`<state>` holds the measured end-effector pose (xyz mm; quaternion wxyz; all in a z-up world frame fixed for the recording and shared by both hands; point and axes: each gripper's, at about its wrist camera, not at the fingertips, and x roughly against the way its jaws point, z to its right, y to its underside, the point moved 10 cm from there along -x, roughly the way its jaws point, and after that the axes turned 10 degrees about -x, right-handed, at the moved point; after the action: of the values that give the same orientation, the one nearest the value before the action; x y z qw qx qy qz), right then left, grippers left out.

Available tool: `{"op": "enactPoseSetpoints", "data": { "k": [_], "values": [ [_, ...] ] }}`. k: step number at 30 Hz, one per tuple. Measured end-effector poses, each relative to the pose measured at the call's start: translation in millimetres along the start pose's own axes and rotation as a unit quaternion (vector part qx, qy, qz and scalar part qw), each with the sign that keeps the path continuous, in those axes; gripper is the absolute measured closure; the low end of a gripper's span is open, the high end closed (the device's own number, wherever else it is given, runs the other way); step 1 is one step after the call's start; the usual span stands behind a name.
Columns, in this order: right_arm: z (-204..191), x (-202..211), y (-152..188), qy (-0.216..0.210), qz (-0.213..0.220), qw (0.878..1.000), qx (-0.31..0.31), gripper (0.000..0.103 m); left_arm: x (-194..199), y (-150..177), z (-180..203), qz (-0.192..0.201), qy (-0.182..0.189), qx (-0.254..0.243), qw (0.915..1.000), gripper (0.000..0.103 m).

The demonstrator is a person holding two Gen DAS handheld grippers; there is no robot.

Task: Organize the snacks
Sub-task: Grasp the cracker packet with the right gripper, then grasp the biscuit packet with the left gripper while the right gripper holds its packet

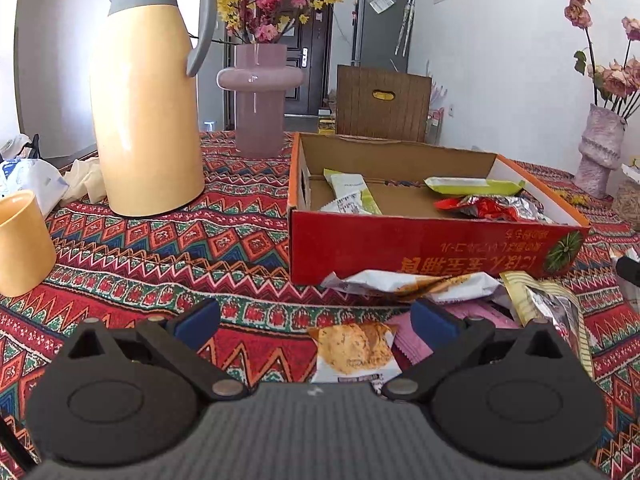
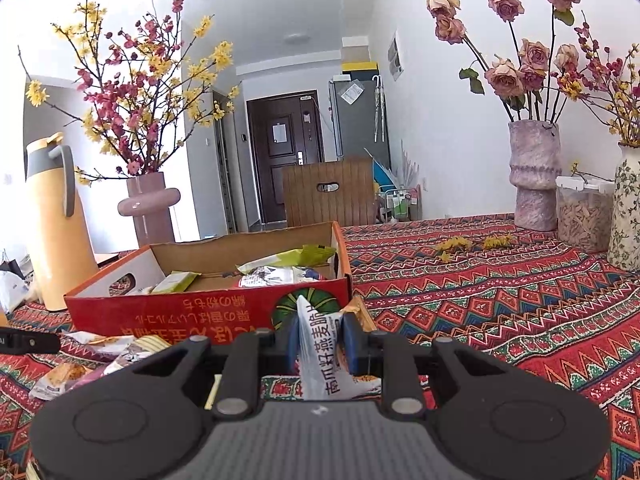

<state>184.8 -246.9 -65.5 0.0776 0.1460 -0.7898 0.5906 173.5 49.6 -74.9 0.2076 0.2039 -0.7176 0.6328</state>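
Looking along the left gripper [image 1: 316,316] first, its blue-padded fingers [image 1: 198,320] are spread wide with nothing between them, hovering over the patterned tablecloth [image 1: 160,248]. Right below the gap lies a cracker packet [image 1: 354,354], and past it there's a loose pile of snack packets [image 1: 440,284] sitting just in front of the red cardboard box [image 1: 420,248]. Inside the box you can already see a green-and-white packet [image 1: 352,192], a lime green one [image 1: 472,186] and a crinkly red-and-silver one [image 1: 492,206]. Off to the left stand a yellow thermos jug [image 1: 148,100], a yellow cup [image 1: 22,244] and a pink vase [image 1: 260,100] with flowers. Over on the right wrist view, the right gripper [image 2: 322,340] has its fingers [image 2: 350,340] pinched tight on a white snack packet [image 2: 320,352] with printed lettering, held upright between the pads, just in front of the box's [image 2: 180,312] near right corner and a bit above the cloth. More packets [image 2: 100,352] are scattered at the lower left, and the tip of the other gripper pokes in from the left edge. Two more vases with flowers [image 2: 534,172] and a clear jar [image 2: 584,216] sit on the far right side of the table.
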Motion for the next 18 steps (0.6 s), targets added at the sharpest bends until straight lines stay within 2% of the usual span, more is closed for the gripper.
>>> {"op": "enactPoseSetpoints", "data": {
  "k": [4, 6, 12, 14, 18],
  "values": [
    [-0.8, 2.5, 0.1, -0.007, 0.003, 1.0, -0.001, 0.081, -6.1, 7.2, 9.8, -0.022, -0.004, -0.01, 0.9997, 0.001],
    [-1.3, 3.7, -0.1, -0.01, 0.005, 1.0, -0.001, 0.081, -10.4, 11.1, 13.1, -0.034, -0.005, -0.009, 0.9994, 0.006],
    [-2.0, 5.4, -0.2, -0.017, 0.006, 1.0, -0.003, 0.081, -19.5, 18.6, 15.5, -0.062, -0.002, -0.006, 0.998, 0.033],
    [-2.0, 6.1, -0.3, -0.019, 0.008, 1.0, -0.003, 0.081, -21.3, 21.7, 17.1, -0.068, 0.008, -0.002, 0.9976, 0.051],
    [-2.2, 7.0, -0.6, -0.021, 0.008, 1.0, -0.003, 0.081, -16.4, 21.2, 18.5, -0.058, 0.014, 0.0, 0.9982, 0.056]
  ]
}}
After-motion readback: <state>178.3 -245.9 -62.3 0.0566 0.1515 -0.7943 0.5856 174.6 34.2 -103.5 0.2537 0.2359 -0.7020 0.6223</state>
